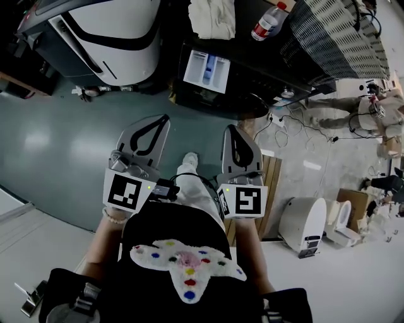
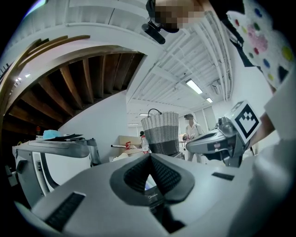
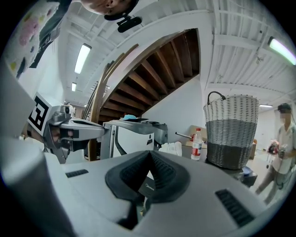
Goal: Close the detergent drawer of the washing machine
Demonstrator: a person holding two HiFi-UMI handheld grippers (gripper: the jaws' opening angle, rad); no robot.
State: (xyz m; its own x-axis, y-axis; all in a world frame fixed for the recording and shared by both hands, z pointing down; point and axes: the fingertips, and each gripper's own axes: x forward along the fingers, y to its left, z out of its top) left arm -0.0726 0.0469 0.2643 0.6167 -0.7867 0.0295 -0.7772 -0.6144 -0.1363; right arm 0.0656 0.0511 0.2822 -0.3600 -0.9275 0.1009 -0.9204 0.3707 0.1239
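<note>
Teal-grey glossy floor (image 1: 57,145) below me; wooden staircase (image 3: 152,74) off to one side. Dark washing machine (image 1: 252,82) ahead, with a woven basket (image 1: 341,31), bottle (image 1: 268,24) and white cloth (image 1: 211,16) on top. Its detergent drawer (image 1: 206,68) stands pulled out, ahead of my tongs, in line with the gap between them and well apart from both. Left tongs (image 1: 163,120) and right tongs (image 1: 232,128) are each pressed together, pinching nothing.
</note>
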